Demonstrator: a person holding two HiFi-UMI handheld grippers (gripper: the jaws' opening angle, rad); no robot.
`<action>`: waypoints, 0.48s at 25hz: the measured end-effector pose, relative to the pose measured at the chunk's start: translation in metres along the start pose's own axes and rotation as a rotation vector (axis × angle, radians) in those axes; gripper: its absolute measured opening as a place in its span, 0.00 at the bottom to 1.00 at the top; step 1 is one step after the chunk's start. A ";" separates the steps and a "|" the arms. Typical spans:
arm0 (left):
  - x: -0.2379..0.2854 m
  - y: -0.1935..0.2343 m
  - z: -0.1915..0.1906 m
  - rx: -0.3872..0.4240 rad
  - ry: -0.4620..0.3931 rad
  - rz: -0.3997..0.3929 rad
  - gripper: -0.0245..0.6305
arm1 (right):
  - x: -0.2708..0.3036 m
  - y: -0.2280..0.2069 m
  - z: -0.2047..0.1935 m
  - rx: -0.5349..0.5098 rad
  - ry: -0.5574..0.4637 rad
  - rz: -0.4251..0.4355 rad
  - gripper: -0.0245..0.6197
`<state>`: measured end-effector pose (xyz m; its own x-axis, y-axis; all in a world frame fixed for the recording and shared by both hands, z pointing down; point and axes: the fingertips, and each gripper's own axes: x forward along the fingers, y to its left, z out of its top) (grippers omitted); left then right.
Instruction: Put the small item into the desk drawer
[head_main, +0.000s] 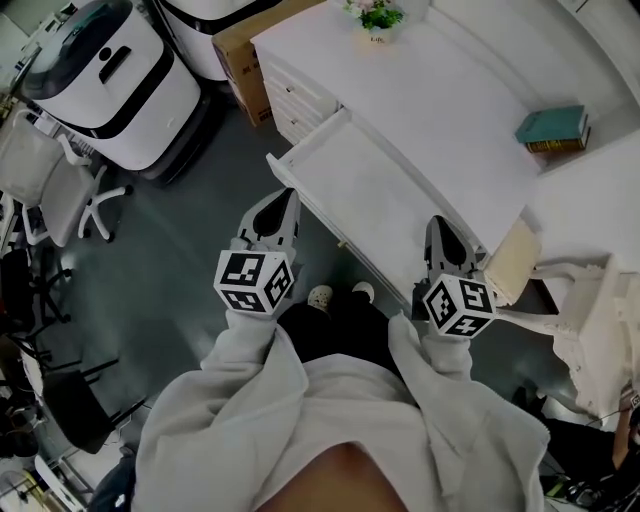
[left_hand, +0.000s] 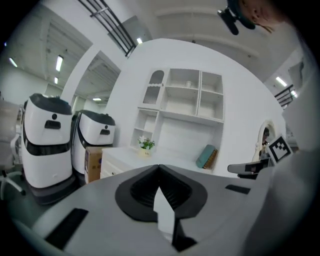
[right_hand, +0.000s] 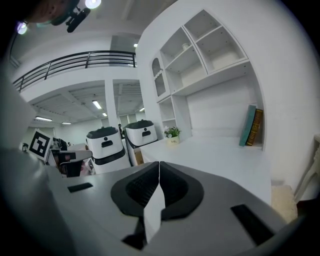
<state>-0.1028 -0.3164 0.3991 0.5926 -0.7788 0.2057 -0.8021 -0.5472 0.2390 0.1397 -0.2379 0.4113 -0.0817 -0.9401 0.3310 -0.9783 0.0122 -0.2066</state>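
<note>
Head view: left gripper (head_main: 284, 198) and right gripper (head_main: 441, 224) sit clenched empty beside the open desk drawer (head_main: 372, 188), probably waiting to grab something.

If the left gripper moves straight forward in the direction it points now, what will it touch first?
Probably the near left corner of the open drawer: in the head view the left gripper, jaws shut and empty, points at it. Height is unclear, so it might pass just above.

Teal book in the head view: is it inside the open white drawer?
No, the teal book sits on the white desk, outside the open drawer.
</note>
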 end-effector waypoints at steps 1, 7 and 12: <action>-0.002 0.001 0.002 0.022 -0.014 0.013 0.06 | 0.000 -0.001 0.001 -0.005 0.000 0.001 0.09; -0.003 -0.005 0.004 0.046 -0.024 0.009 0.06 | -0.004 -0.002 0.012 -0.026 -0.034 -0.006 0.09; 0.006 -0.013 -0.002 0.049 -0.002 -0.023 0.06 | -0.003 -0.004 0.013 -0.039 -0.027 -0.001 0.09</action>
<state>-0.0885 -0.3138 0.3989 0.6107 -0.7665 0.1986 -0.7910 -0.5792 0.1972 0.1461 -0.2395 0.3993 -0.0763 -0.9488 0.3065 -0.9851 0.0243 -0.1700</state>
